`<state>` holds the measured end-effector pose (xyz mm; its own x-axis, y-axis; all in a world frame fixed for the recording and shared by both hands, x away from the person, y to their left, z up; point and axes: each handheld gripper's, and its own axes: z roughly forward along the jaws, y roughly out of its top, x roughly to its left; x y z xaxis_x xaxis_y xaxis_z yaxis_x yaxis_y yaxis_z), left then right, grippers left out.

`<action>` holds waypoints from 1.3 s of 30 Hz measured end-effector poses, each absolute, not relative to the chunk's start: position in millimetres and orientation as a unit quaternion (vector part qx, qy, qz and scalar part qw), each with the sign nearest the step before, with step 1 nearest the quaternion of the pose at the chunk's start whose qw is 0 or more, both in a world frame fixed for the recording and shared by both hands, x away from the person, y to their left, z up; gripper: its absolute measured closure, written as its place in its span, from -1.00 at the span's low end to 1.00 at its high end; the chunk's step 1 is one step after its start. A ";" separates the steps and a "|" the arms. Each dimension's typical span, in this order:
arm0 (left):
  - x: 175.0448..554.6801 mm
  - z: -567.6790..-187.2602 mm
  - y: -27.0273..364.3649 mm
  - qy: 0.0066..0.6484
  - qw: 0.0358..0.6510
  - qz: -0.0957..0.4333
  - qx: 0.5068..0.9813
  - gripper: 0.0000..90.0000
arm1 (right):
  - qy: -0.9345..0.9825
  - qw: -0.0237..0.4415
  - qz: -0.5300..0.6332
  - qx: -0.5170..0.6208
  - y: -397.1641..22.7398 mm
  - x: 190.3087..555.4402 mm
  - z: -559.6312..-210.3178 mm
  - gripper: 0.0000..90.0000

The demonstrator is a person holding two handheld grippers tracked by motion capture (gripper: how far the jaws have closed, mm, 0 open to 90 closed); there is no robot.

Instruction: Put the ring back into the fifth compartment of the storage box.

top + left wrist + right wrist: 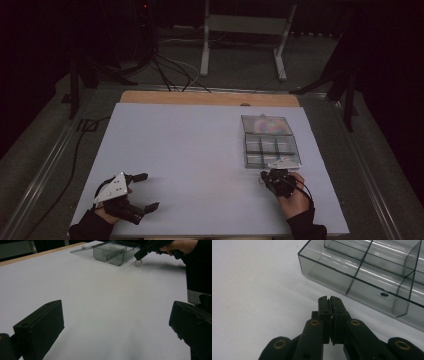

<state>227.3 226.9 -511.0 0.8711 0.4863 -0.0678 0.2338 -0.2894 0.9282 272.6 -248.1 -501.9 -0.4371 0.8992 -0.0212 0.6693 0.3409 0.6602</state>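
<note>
The right gripper [331, 300] is pressing its jaws together, perhaps pinching something thin, beside the smoky clear-plastic compartment box [367, 272], near a small ring [138, 263]; the left gripper [145, 192] is waiting spread apart, empty.

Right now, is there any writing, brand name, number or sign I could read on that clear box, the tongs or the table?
None can be read.
Clear compartment box: bare plastic, no label.
Its open lid: a rainbow sheen, no print.
White table sheet: blank.
Left tongs and right tongs: plain black, only screws and brass rivets.
Small pale ring beside the box: too small to tell.
</note>
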 end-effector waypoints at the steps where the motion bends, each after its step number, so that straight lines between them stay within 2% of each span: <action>1: 227.3 -511.0 226.9 0.227 0.551 0.115 0.795 -0.98 | 0.795 0.196 0.294 0.493 -248.1 272.6 -501.9 0.97; 39: 227.3 -511.5 226.2 0.225 0.548 0.115 0.798 -0.98 | 0.800 0.198 0.312 0.473 -241.5 264.5 -475.3 0.97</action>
<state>227.3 226.2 -511.5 0.8724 0.4849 -0.0618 0.2319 -0.2993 0.9255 264.5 -241.5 -475.3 -0.4742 0.8802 -0.0211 0.6329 0.3575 0.6867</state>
